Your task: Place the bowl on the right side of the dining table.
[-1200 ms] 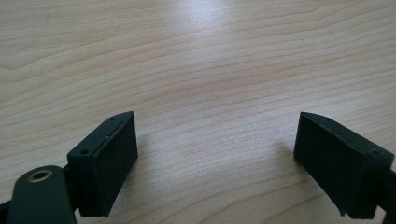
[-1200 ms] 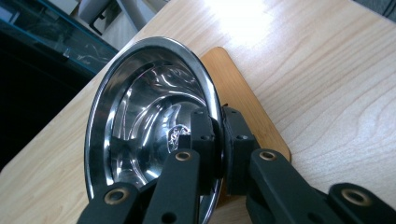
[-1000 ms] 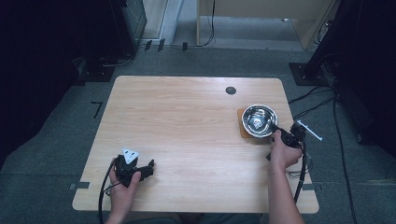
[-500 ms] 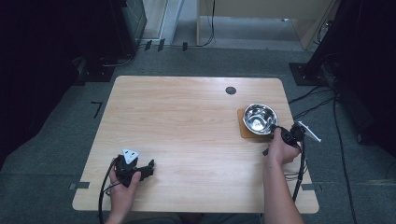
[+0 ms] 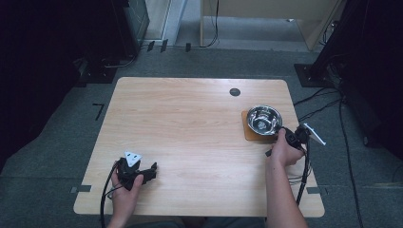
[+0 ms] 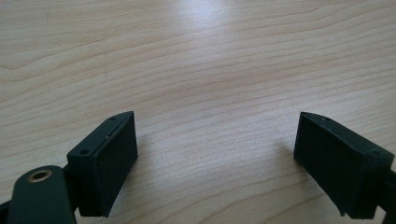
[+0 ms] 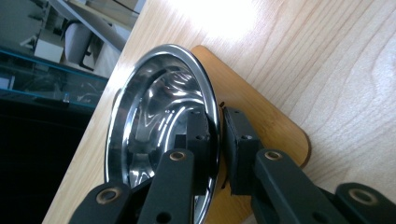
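Over on the right side of the pale wooden table [image 5: 190,128], a shiny round steel bowl [image 5: 264,118] is sitting on a small brown wooden board [image 5: 250,133]. The person's right hand [image 5: 283,151] is holding the right gripper [image 7: 218,140] with its jaws pinching the bowl's near rim, one inside and one outside. Near the front left corner, the left gripper [image 6: 215,158] is resting low over bare wood, its jaws spread wide with nothing between them.

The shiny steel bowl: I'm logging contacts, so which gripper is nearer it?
Right. The right gripper is clamped on the rim of the shiny steel bowl; the left gripper rests far across the table, jaws open.
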{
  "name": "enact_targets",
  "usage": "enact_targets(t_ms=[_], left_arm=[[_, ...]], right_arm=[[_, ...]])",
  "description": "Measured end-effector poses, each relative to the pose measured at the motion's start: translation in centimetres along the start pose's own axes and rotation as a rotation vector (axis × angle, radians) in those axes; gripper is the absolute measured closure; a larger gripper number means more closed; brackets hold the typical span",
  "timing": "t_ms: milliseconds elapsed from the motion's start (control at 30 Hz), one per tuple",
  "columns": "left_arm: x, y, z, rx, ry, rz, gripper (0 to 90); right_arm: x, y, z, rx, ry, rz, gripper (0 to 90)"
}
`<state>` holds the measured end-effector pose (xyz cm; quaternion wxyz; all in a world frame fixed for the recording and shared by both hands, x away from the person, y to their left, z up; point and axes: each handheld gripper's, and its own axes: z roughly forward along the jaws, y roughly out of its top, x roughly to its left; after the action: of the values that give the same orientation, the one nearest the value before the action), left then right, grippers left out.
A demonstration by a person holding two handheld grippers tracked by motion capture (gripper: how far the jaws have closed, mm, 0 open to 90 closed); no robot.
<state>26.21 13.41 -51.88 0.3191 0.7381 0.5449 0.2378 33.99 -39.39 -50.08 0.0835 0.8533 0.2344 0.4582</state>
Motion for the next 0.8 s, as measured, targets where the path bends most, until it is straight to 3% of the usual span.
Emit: enact_targets(t_ms=[200,333,567,700,800], left_arm=[[0.0,0.0,0.0,0.0,0.0,0.0,13.1],[0.0,0.0,0.0,0.0,0.0,0.0,13.1],[0.0,0.0,0.0,0.0,0.0,0.0,13.1],[0.0,0.0,0.0,0.0,0.0,0.0,13.1],[0.0,0.0,0.0,0.0,0.0,0.0,13.1]], right_arm=[[-0.1,0.1,-0.4,-0.036,0.019,0.002,81.8],[-0.1,0.2,-0.8,-0.055,0.015,-0.035,78.1],[-0.1,0.1,-1.4,-0.093,0.016,-0.136,67.7],[0.0,0.0,-1.7,-0.127,0.007,-0.238,59.6],[0.0,0.0,-2.1,-0.131,0.009,-0.283,55.4]])
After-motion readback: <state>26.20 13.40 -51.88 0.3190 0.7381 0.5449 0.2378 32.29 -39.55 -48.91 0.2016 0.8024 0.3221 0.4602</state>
